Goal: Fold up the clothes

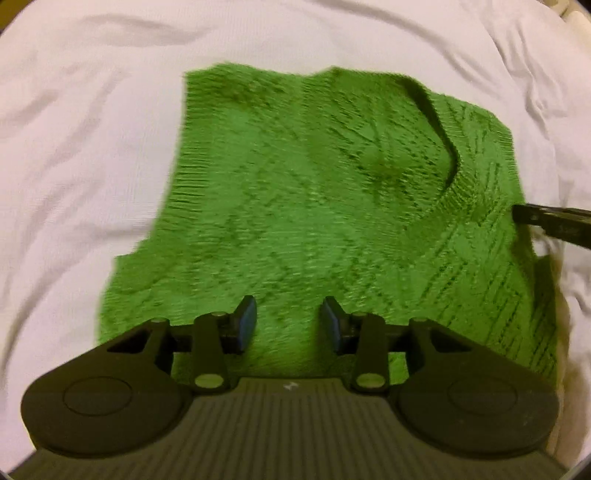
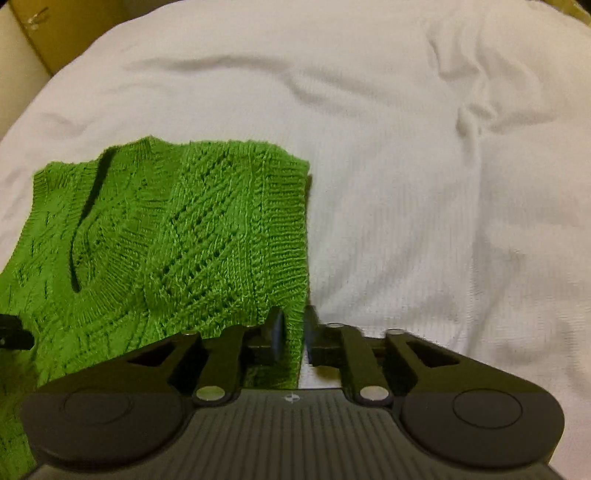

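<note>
A green knit vest [image 1: 295, 184] with a V-neck lies flat on a white sheet [image 1: 74, 147]. My left gripper [image 1: 290, 325] hovers open over its near hem, blue pads well apart, with nothing between them. In the right wrist view the vest [image 2: 184, 229] fills the left side, and its ribbed side edge runs between the fingers of my right gripper [image 2: 293, 328]. The jaws stand a little apart around that edge and do not press on it. One finger [image 1: 546, 221] of the right gripper shows at the vest's right edge in the left wrist view.
The white sheet [image 2: 443, 184] is wrinkled and spreads wide on all sides of the vest. A cardboard box [image 2: 55, 29] stands beyond the far left corner. A black part of the left gripper [image 2: 11, 328] pokes in at the left edge.
</note>
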Demonstrator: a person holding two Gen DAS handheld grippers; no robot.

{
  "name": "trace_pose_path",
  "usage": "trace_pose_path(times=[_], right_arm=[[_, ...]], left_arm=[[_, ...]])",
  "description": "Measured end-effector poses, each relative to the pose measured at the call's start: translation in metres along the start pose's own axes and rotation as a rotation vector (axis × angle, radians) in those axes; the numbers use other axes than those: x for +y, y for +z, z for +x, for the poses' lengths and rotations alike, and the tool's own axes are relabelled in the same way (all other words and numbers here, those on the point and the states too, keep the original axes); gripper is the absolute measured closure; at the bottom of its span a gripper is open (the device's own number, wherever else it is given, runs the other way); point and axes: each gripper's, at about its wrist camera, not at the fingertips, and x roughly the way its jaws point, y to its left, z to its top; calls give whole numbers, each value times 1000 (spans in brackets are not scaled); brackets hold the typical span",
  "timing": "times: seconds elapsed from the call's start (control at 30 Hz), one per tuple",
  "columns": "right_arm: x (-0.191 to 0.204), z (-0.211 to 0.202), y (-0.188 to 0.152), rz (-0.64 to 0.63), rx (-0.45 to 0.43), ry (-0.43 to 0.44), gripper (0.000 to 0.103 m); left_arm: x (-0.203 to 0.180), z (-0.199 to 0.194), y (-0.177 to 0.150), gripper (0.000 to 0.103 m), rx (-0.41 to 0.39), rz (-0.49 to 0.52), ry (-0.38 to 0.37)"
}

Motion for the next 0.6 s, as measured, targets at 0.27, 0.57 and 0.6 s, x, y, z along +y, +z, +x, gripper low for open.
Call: trace_pose_path(times=[0.27,0.57,0.6], right_arm=[[17,-40,-21,94,-54,36,55],[59,-17,-13,-20,-76,147,62],[63,-12,-10,-37,-82,131,62]], left_arm=[[41,-12,-4,69,-62,-55,65],[-15,12,6,67,-154,252,21],[-19,20,6,65,-155,288,45]])
